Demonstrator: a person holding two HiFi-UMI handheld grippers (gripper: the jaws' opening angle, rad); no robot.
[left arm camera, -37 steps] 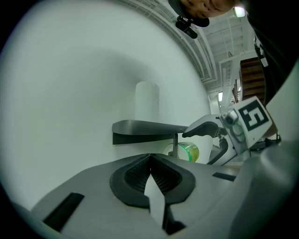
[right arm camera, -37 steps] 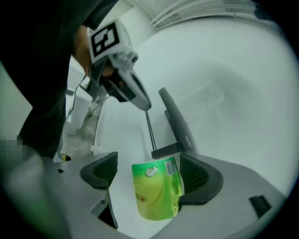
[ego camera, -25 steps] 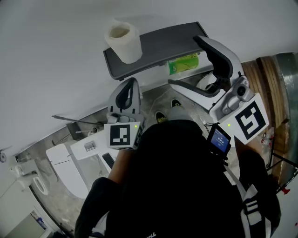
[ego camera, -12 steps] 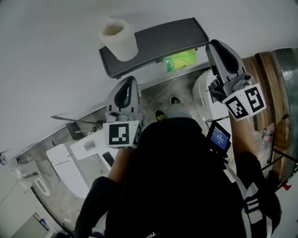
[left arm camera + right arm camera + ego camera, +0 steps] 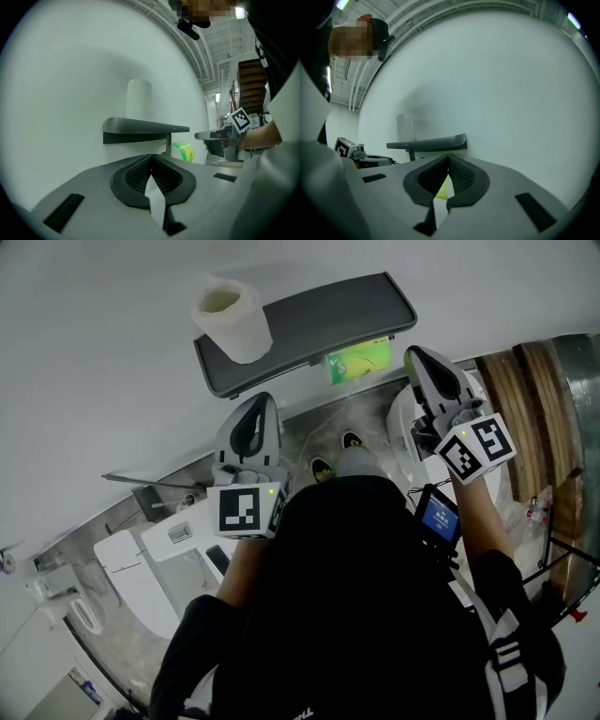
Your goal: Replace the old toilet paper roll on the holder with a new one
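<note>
A white toilet paper roll [image 5: 230,320] stands upright on the left end of the grey holder shelf [image 5: 319,320] on the wall. Under the shelf's right part hangs a green roll [image 5: 358,360]. My left gripper [image 5: 262,405] is shut and empty, below the shelf's left half. My right gripper [image 5: 417,354] is level with the shelf's right end, beside the green roll; its jaws have just been closing and now meet with nothing between them. The left gripper view shows the shelf [image 5: 145,126], the white roll [image 5: 139,99] and the green roll [image 5: 183,151] ahead. In the right gripper view, the shelf [image 5: 429,142] lies straight ahead.
A white toilet [image 5: 141,577] stands at the lower left on the stone floor. Wooden stairs [image 5: 525,399] rise at the right. A small screen [image 5: 439,518] sits on the right forearm. The wall around the holder is plain white.
The right gripper went from wide open to shut, rolled, and sank leftward to the shelf's right end. The left gripper has not moved.
</note>
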